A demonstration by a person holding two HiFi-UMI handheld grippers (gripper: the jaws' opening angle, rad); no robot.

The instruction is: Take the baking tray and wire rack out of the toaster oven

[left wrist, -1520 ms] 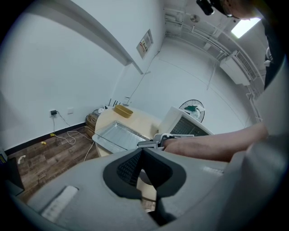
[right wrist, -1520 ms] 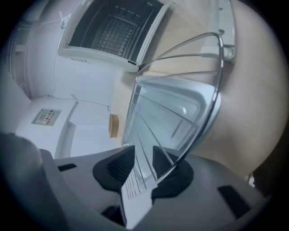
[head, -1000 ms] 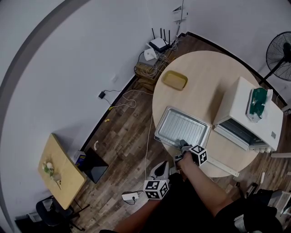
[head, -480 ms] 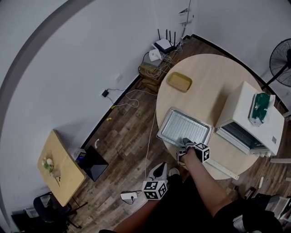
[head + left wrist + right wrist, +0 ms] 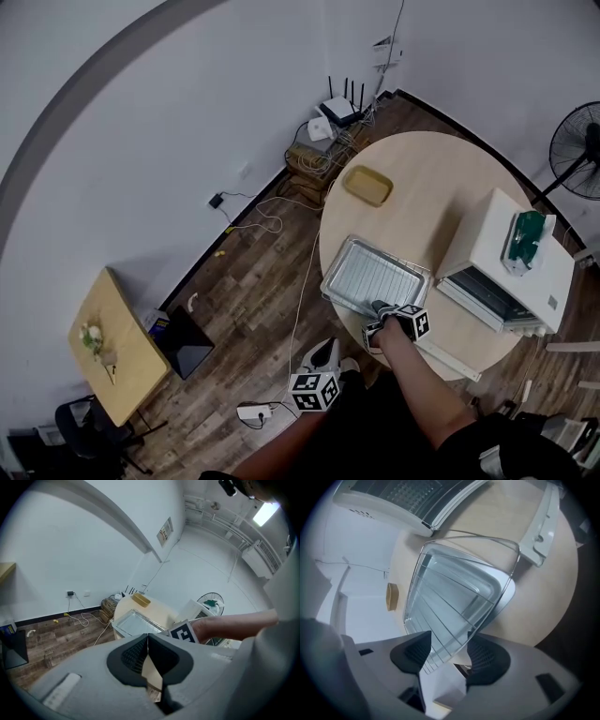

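Two tools are in play, and only the right one is doing anything. The right tool (image 5: 449, 645) points steeply down at the near end of the wire rack (image 5: 450, 597). Its jaws stand wide and have just been opening. The rack's end wires run between the pads, but neither pad looks to press on them, so I'd call it let go rather than held. The left tool (image 5: 148, 641) has its jaws closed tight together on nothing. It hangs low beside the person, off the desk's edge and over the wooden floor (image 5: 253, 272).

The rack lies on top of the baking tray (image 5: 506, 591). The pair sit flat on the round desk (image 5: 422, 178), near its front edge, just beside the toaster oven (image 5: 511, 258). The oven's door (image 5: 480, 298) hangs open toward the tray. Farther back on the desk is a small yellow dish (image 5: 367, 185), well apart from all this. A green thing (image 5: 523, 234) rests on the oven's top.

To my eye both things are out of the oven, so this is the release at the tail of the job. The next move calls for a clean retreat. The right tool should draw straight back along its own line with the jaws wide, so that no pad hooks a wire and drags the rack or tray toward the desk's edge. The left tool need do nothing.
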